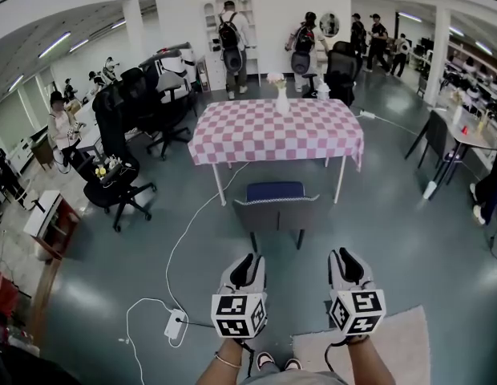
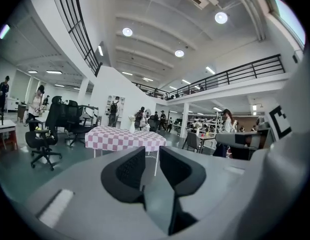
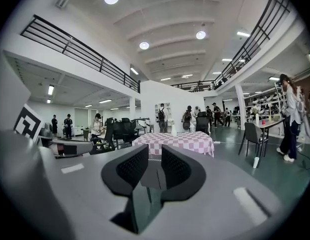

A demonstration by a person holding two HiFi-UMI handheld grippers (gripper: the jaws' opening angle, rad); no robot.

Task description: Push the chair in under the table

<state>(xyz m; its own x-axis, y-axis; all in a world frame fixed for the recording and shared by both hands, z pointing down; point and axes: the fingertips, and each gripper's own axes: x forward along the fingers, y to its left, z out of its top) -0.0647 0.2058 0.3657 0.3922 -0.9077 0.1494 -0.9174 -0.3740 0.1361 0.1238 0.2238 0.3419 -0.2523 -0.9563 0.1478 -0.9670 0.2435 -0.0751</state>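
Chair (image 1: pixel 276 211) just before table (image 1: pixel 256 139)

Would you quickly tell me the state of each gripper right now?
Left gripper: open a little, nothing between the jaws.
Right gripper: open a little, nothing between the jaws.

Checkered table (image 1: pixel 256 139) (white legs) on grey floor (image 1: pixel 393 231) — vase (image 1: pixel 282 101) on top.

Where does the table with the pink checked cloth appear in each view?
Head view: the table is in the upper centre, beyond the chair.
Left gripper view: the table is left of centre, at mid-height.
Right gripper view: the table is just right of centre, at mid-height.
Shared landmark: the white vase standing on it.
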